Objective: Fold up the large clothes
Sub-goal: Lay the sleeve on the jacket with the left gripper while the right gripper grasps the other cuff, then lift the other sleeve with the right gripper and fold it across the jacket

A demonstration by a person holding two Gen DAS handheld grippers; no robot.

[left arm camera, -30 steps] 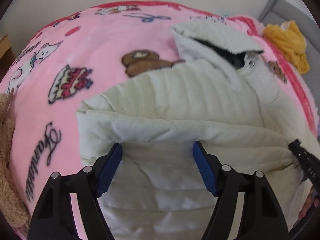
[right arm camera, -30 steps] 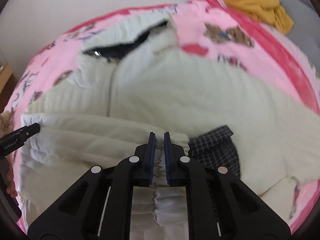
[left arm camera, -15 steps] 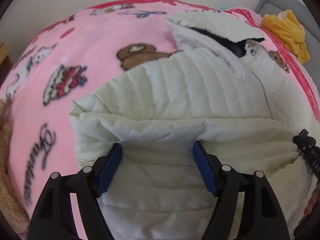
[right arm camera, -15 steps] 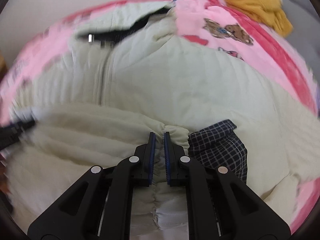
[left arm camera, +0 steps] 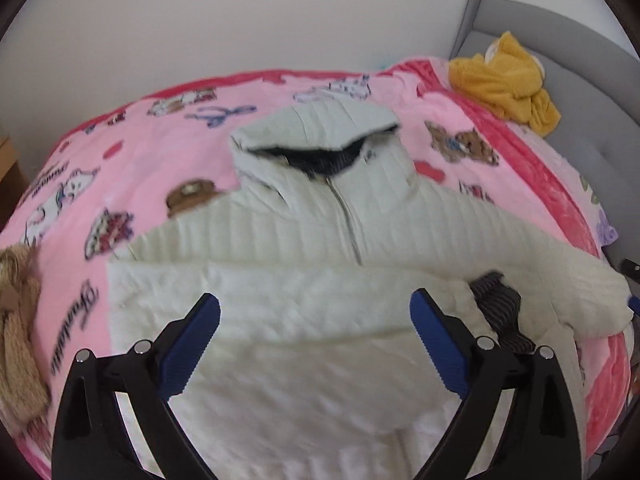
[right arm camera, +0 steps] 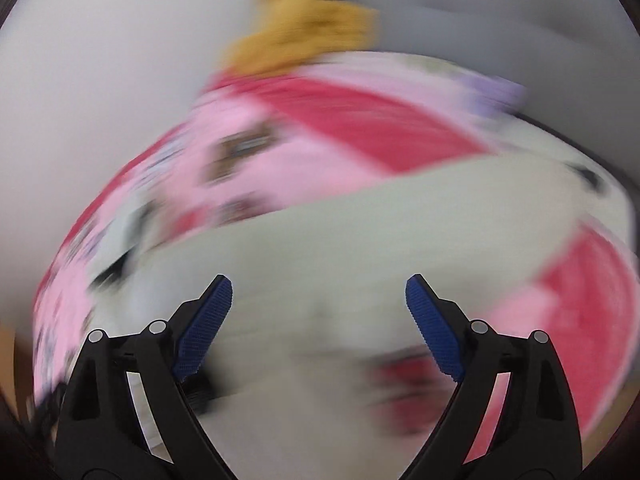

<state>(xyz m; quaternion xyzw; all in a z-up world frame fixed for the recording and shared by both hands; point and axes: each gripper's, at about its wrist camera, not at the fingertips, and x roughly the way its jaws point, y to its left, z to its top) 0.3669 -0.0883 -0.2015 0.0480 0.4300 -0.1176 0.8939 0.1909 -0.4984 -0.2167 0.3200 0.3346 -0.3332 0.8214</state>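
Observation:
A cream quilted hooded jacket (left arm camera: 304, 240) lies front up on the pink bed blanket (left arm camera: 140, 152), its lower part folded up across the chest, with a dark checked lining (left arm camera: 498, 300) showing at the right. My left gripper (left arm camera: 316, 320) is open and empty just above the folded edge. My right gripper (right arm camera: 320, 304) is open and empty over the jacket's right side (right arm camera: 320, 240); that view is heavily blurred by motion.
A yellow garment (left arm camera: 504, 80) lies by the grey headboard (left arm camera: 560, 40) at the back right. A brown plush toy (left arm camera: 20, 320) sits at the bed's left edge. A white wall runs behind the bed.
My right gripper has opened, let go of the jacket fold and swung to the right. My left gripper has pulled back, so the whole jacket shows.

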